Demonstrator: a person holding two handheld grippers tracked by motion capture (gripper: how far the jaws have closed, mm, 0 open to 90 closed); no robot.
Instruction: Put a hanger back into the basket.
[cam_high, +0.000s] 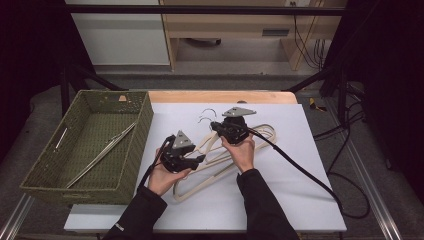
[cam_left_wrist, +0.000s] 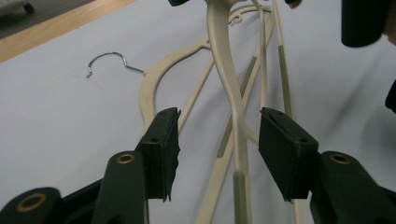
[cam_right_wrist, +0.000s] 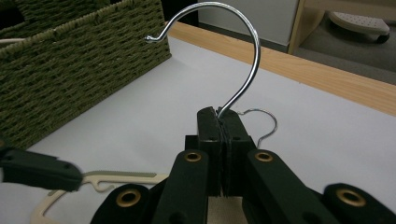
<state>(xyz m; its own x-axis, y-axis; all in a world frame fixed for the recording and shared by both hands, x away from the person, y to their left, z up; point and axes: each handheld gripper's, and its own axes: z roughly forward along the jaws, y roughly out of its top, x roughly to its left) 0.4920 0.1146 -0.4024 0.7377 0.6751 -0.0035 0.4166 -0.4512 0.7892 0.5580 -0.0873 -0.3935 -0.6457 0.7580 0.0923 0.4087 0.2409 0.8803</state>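
Looking for brands, labels or lettering turns up nothing legible on the hangers, the basket or the grippers.

On the white table sheet (cam_high: 300, 190) lies a loose pile of cream hangers (cam_high: 215, 165), overlapping between the two hands. The right gripper (cam_right_wrist: 219, 122) has its jaws pressed fully together on the shank of one hanger's metal hook (cam_right_wrist: 233, 42) — the chrome curve rises straight out of the closed pads and arcs over toward the woven green basket (cam_high: 145, 125). In the high view that gripper (cam_high: 218, 125) sits at the top of the pile, held from below by the right hand (cam_high: 242, 152).

The left gripper (cam_left_wrist: 219, 135) stands about half open. A cream hanger arm (cam_left_wrist: 229, 84) runs up between its pads, yet neither pad touches it — clear gaps show on both sides. Another hanger's hook (cam_left_wrist: 109, 60) lies flat on the sheet beyond. The basket at the table's left holds one hanger (cam_high: 100, 155) lying slantwise across its floor.
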